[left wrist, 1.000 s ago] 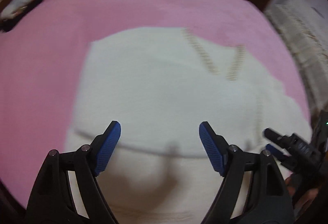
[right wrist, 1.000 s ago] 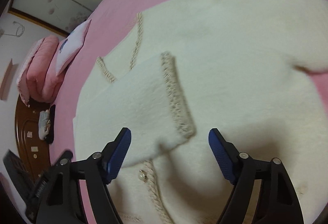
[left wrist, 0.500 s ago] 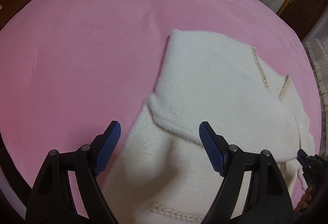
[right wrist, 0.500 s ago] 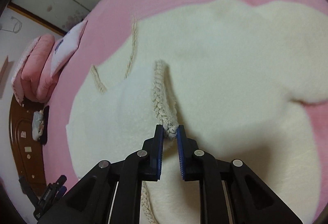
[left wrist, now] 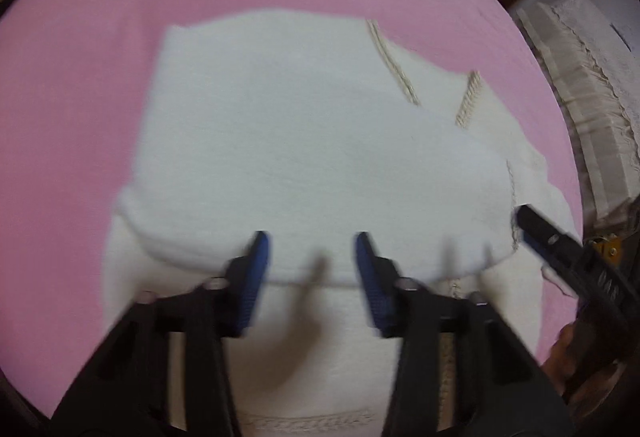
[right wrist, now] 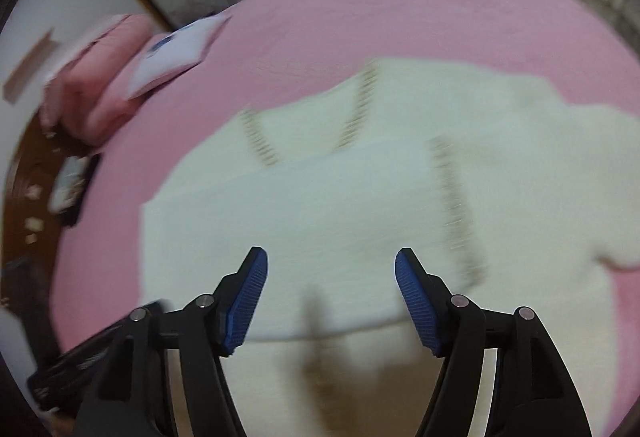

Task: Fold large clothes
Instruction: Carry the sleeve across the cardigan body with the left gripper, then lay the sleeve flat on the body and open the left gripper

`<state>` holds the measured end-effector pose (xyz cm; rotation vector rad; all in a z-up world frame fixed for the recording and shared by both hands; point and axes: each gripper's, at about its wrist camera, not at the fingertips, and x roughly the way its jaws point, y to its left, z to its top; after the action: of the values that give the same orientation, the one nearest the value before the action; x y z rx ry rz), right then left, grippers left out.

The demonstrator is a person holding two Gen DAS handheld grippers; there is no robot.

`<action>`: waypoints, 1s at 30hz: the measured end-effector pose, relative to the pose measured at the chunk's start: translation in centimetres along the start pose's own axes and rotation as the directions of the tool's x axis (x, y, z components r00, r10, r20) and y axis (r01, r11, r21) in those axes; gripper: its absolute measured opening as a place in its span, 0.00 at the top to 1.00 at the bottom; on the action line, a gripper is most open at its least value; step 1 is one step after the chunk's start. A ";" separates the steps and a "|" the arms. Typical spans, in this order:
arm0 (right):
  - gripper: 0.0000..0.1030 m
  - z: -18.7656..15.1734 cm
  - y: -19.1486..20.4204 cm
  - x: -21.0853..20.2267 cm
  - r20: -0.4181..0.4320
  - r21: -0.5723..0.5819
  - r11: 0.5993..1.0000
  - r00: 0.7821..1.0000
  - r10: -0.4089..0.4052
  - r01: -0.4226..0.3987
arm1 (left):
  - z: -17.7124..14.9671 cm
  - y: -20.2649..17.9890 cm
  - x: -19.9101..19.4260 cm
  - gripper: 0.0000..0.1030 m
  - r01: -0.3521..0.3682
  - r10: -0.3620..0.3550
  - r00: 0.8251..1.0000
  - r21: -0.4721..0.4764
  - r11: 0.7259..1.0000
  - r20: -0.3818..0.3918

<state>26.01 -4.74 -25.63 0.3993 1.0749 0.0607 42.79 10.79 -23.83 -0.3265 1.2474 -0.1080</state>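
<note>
Bed (left wrist: 80, 85) covered in pink plush, surface smooth. White fluffy cardigan (left wrist: 300, 141) lies flat mid-bed, sleeves folded across its body, braided trim showing. At the far end: a white pillow (right wrist: 176, 53) leaning on folded pink bedding (right wrist: 96, 85).

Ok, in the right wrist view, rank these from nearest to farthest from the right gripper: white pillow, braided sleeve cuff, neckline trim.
From the right gripper:
1. braided sleeve cuff, just up and right of the fingers.
2. neckline trim, farther up the white cardigan.
3. white pillow, far upper left on the pink bed.
</note>
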 end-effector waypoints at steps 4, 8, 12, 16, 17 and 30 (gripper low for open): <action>0.88 -2.3 1.9 6.6 -0.220 0.166 0.937 0.915 0.339 -0.307 | 0.1 -0.2 2.8 0.85 -0.060 0.060 0.996 0.002 0.998 -0.070; 0.99 -3.7 -0.3 9.8 -0.256 0.303 0.905 0.889 0.380 -0.299 | -0.1 1.2 2.4 0.98 -0.145 0.146 0.988 0.026 0.989 -0.044; 1.00 -2.5 -6.1 6.7 -0.110 0.341 0.925 0.970 0.219 -0.170 | -0.2 7.3 0.2 1.00 -0.219 0.222 0.975 -0.078 0.973 0.031; 1.00 -0.6 -10.6 3.6 -0.038 0.316 0.946 0.997 -0.065 0.073 | -0.8 11.6 -1.4 1.00 -0.149 0.155 0.987 -0.137 0.979 0.034; 1.00 -0.3 -10.5 3.1 -0.033 0.296 0.951 0.996 -0.082 0.088 | -1.1 11.9 -1.9 1.00 -0.148 0.155 0.987 -0.132 0.980 0.038; 0.99 0.6 3.5 13.1 -0.199 0.248 0.870 0.857 0.476 -0.425 | 0.2 5.5 -0.1 1.00 0.054 -0.056 0.998 0.050 0.997 0.026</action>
<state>33.37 1.50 -35.22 0.8399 1.2254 0.4410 42.37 16.06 -25.34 -0.3191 1.2067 -0.1803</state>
